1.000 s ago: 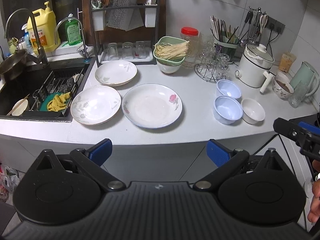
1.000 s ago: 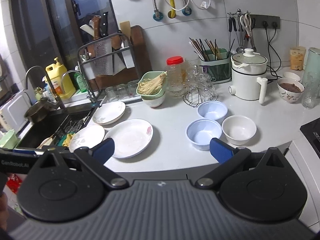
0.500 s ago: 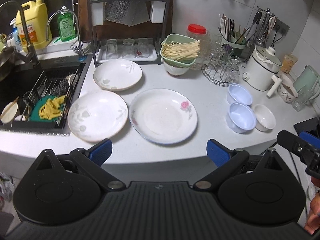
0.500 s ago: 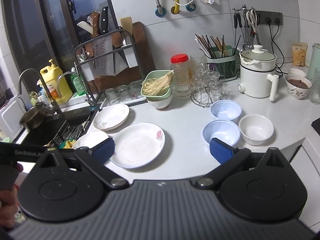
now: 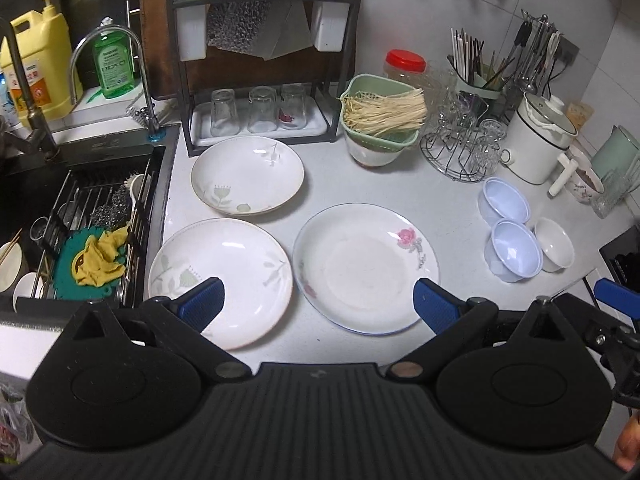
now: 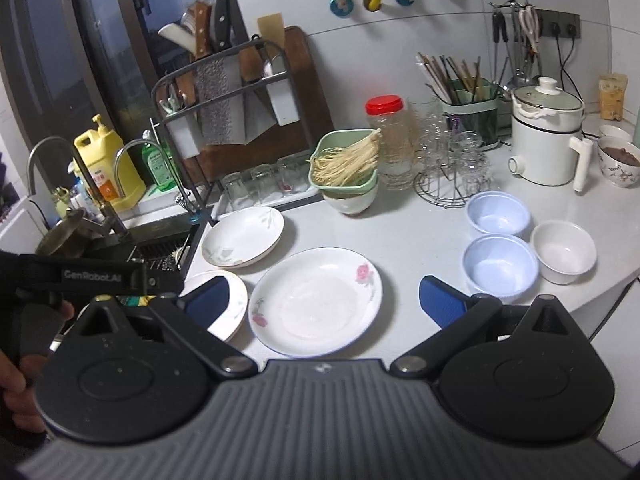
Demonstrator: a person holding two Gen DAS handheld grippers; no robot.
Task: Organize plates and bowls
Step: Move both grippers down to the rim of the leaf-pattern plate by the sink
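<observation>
My left gripper (image 5: 316, 300), jaws wide and empty, hangs nearest the leaf plate (image 5: 224, 264); right gripper (image 6: 324, 300) gapes empty beside it.

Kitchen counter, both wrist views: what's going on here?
A person holds a gripper in each hand over the counter. Both the left gripper and right gripper are open and hold nothing. Three plates lie separately: the rose plate, a leaf plate beside it near the sink, and another behind. Two blue bowls and a white bowl sit unstacked to the right. Nothing is sorted yet.
</observation>
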